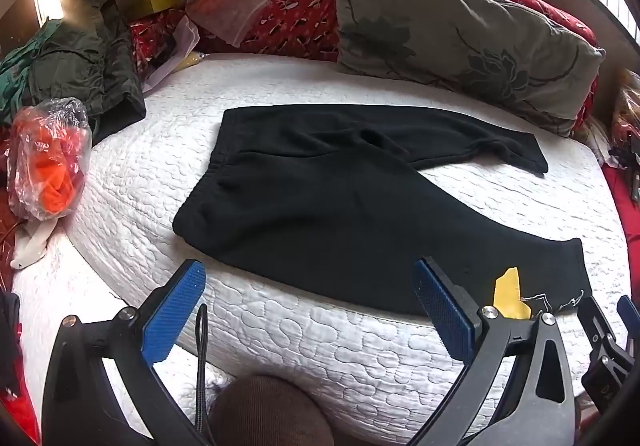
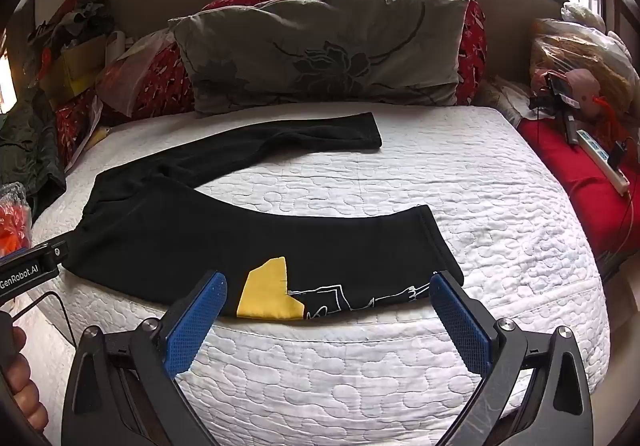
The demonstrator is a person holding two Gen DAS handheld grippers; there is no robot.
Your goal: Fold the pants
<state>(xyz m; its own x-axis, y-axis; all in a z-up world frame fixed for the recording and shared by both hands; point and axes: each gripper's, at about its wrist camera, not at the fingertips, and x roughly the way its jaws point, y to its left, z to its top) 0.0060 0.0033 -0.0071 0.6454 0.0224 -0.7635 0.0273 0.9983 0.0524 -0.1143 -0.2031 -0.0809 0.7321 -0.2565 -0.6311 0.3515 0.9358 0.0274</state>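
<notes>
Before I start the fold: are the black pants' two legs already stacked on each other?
No: the black pants lie on the white quilted mattress with legs splayed apart.

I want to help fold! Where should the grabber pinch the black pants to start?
Probably the near leg's cuff, coming from the bed's front edge. The black pants lie flat with legs spread apart, so that cuff can be carried over onto the far leg.

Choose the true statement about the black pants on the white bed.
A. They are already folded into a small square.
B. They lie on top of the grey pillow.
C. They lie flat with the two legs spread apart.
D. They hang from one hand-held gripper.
C: the black pants lie flat on the white quilted mattress with bare quilt between the two legs.
</notes>
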